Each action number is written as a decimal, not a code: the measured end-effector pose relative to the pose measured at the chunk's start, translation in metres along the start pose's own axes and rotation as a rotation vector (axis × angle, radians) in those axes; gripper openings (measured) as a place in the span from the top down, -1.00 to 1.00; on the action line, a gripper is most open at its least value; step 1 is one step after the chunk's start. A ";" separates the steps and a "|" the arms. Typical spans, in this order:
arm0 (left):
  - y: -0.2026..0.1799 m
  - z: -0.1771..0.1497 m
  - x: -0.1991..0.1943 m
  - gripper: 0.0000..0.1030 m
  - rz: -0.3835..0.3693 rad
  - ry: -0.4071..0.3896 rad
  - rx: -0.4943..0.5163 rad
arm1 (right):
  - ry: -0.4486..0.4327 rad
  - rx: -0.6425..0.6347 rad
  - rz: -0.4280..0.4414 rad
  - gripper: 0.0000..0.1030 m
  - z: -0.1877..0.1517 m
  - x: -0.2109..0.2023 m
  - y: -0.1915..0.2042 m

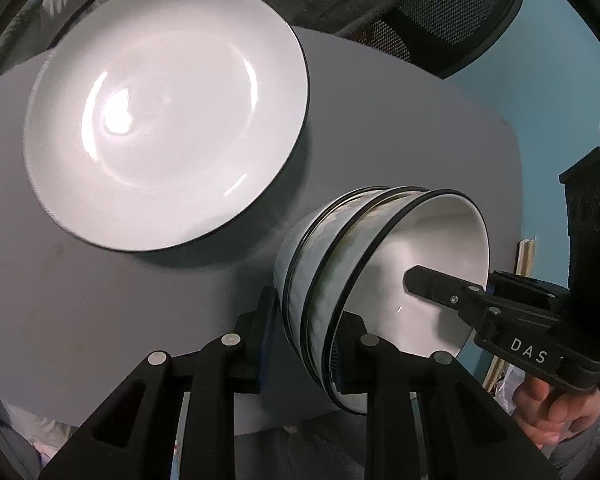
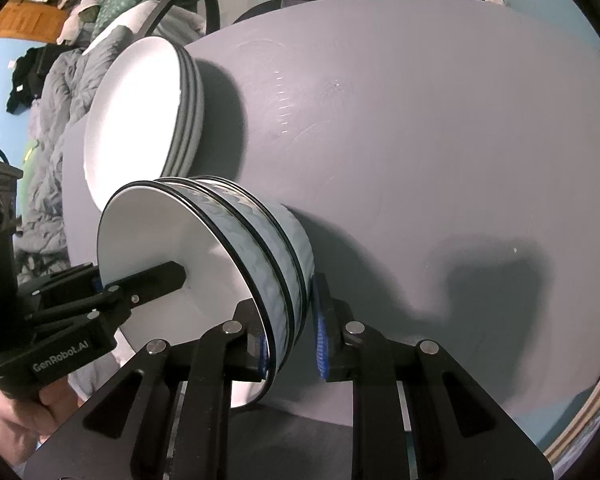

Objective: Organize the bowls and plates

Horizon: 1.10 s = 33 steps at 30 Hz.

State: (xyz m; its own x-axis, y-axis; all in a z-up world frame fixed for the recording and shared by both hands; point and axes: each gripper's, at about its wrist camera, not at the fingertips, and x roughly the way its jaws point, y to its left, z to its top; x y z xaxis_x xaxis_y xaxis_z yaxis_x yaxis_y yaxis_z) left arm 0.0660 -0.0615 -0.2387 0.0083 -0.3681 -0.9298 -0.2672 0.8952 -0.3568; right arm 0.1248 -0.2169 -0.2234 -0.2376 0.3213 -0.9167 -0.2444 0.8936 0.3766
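Three nested bowls (image 1: pixel 440 240) (image 2: pixel 160 232), white inside, pale blue outside, with black rims, sit at the near edge of the round grey table (image 1: pixel 360 140) (image 2: pixel 420 140). I cannot tell whether the base touches the tabletop. My left gripper (image 1: pixel 306 346) (image 2: pixel 112 276) is shut on the rims, one finger inside the top bowl. My right gripper (image 2: pixel 292 344) (image 1: pixel 476 280) is shut on the opposite side of the rims. A stack of white black-rimmed plates (image 1: pixel 168 112) (image 2: pixel 140 120) rests on the table just beyond the bowls.
A black mesh office chair (image 1: pixel 440 20) stands behind the table. Grey bedding and clothes (image 2: pixel 56 100) lie off the plate side. A person's hand (image 1: pixel 548 412) (image 2: pixel 16 412) holds each gripper. Bare grey tabletop (image 2: pixel 440 200) lies on the side away from the plates.
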 end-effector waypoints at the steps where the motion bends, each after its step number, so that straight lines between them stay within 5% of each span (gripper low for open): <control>1: 0.000 0.000 -0.004 0.56 0.002 -0.003 0.003 | 0.000 -0.001 0.000 0.66 0.000 -0.004 0.004; 20: 0.043 0.030 -0.080 0.56 0.019 -0.122 -0.055 | -0.050 -0.159 -0.042 0.66 0.052 -0.028 0.088; 33: 0.091 0.078 -0.062 0.56 0.060 -0.119 -0.121 | -0.010 -0.175 -0.054 0.66 0.103 0.009 0.118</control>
State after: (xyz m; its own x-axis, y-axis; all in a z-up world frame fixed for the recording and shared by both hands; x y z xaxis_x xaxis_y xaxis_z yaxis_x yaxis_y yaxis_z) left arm 0.1159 0.0625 -0.2210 0.1007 -0.2760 -0.9559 -0.3849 0.8751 -0.2933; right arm 0.1905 -0.0764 -0.2005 -0.2104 0.2781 -0.9372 -0.4164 0.8419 0.3433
